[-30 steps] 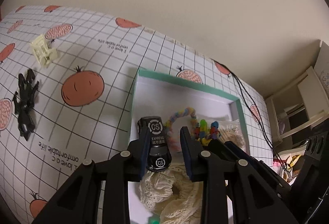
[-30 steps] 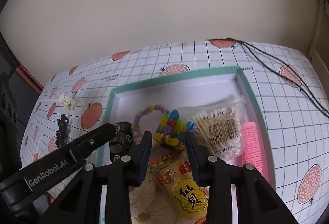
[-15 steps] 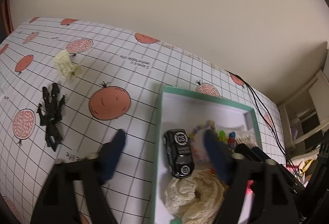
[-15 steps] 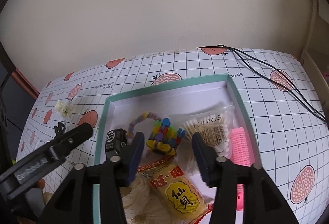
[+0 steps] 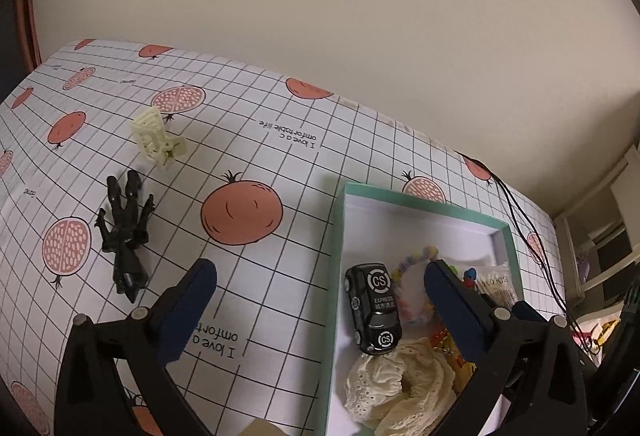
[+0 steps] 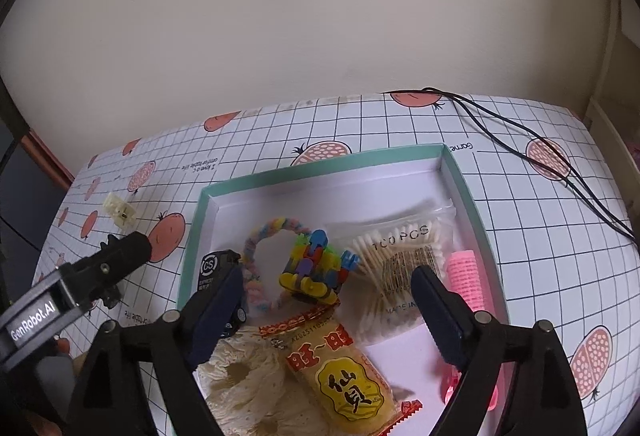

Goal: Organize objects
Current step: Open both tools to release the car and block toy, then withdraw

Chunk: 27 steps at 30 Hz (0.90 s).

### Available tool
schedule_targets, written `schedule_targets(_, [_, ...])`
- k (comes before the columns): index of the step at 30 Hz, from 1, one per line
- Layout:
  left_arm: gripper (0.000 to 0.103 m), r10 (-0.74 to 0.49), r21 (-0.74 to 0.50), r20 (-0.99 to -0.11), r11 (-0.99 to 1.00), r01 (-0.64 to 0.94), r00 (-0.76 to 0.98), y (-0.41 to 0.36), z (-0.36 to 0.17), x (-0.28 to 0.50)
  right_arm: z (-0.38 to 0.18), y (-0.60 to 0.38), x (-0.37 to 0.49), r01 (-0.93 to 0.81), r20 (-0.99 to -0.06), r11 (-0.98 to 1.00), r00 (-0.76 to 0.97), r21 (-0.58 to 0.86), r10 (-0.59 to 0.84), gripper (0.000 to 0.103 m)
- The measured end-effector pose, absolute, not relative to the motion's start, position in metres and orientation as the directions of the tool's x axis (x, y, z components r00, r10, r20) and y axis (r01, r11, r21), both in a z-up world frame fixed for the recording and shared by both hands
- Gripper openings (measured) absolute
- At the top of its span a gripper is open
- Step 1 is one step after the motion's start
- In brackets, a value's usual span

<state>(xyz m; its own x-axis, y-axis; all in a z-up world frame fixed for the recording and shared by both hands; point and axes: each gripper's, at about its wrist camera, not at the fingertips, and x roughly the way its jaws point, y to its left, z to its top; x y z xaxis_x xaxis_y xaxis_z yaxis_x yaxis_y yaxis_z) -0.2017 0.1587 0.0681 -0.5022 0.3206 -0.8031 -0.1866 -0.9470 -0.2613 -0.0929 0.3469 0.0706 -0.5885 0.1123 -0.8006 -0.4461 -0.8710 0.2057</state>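
In the right wrist view the black toy car point(image 6: 218, 278) is half hidden behind the right tool point(image 6: 327, 300)'s near finger, and the cream lace scrunchie point(image 6: 244, 380) runs off the bottom edge. The pink hair roller point(image 6: 466, 276) is partly covered by the other finger. Both tools stand wide apart and hold nothing.

All these lie inside the green-rimmed box point(image 5: 335, 276) on the worktop point(image 5: 280, 156). The car sits against the box's left wall, with the pastel bead bracelet point(image 6: 260, 236) just beside it and the colourful block toy point(image 6: 316, 264) touching the bracelet. A bag of cotton swabs point(image 6: 400, 256) lies between the block toy and the roller; a yellow snack packet point(image 6: 340, 368) lies nearer the camera — its lower end cut off.

Left of the box, well apart, a black figure point(image 5: 126, 232) and a cream clip point(image 5: 154, 136) rest on the worktop. The left tool point(image 5: 320, 300) straddles the box's left wall. A black cable point(image 6: 540, 156) trails beyond the box's right side.
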Motion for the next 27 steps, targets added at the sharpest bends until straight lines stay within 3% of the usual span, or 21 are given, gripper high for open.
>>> schedule_targets(1, [0.103, 0.318, -0.26, -0.803, -0.948, -0.184, -0.504, 0.157, 0.068, -0.202, 0.07, 0.347, -0.093, -0.446, -0.8, -0.871, -0.59, 0.206, 0.113, 0.1])
schedule_targets(2, [0.103, 0.315, -0.26, -0.803, -0.949, -0.179, -0.506, 0.156, 0.068, -0.202, 0.07, 0.347, -0.093, -0.45, -0.798, -0.869, -0.591, 0.205, 0.117, 0.103])
schedule_targets(27, [0.103, 0.272, -0.267, -0.799, -0.959, -0.089, -0.536, 0.102, 0.066, -0.221, 0.069, 0.324, -0.109, -0.428, -0.801, -0.883, -0.588, 0.194, 0.109, 0.103])
